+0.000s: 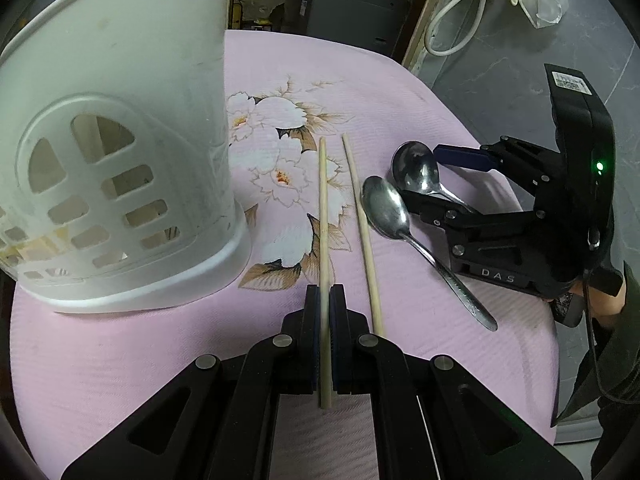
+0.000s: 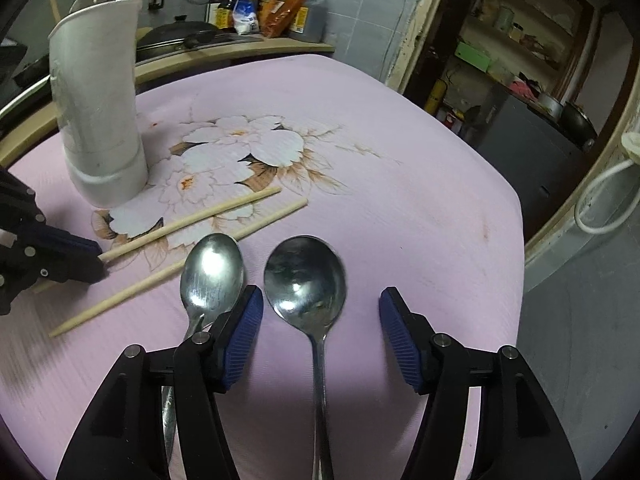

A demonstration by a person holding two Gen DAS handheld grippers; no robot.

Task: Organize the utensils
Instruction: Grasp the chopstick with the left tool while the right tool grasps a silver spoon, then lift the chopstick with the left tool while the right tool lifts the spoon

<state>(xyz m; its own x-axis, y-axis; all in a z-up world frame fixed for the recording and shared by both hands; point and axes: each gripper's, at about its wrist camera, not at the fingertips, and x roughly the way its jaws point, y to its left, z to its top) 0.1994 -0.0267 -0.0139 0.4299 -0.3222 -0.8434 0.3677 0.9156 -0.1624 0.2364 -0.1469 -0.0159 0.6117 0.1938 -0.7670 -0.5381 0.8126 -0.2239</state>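
Note:
My left gripper [image 1: 325, 292] is shut on a pale wooden chopstick [image 1: 323, 216] that lies on the pink flowered cloth [image 1: 120, 360]. A second chopstick [image 1: 362, 232] lies just right of it. Two steel spoons lie further right: a narrow one [image 1: 386, 210] and a round one [image 1: 414, 166]. My right gripper [image 2: 320, 300] is open, its jaws on either side of the round spoon [image 2: 306, 280], low over the cloth. The narrow spoon [image 2: 212, 272] lies just left of its left finger. The white slotted utensil holder [image 1: 116, 140] stands upright at the left; it also shows in the right wrist view [image 2: 100, 120].
The cloth-covered table [image 2: 400, 200] ends at the right and far sides, with grey floor beyond. A counter with sauce bottles [image 2: 272, 4] and a pan stands behind the table. A white hose [image 1: 460, 12] hangs at the wall.

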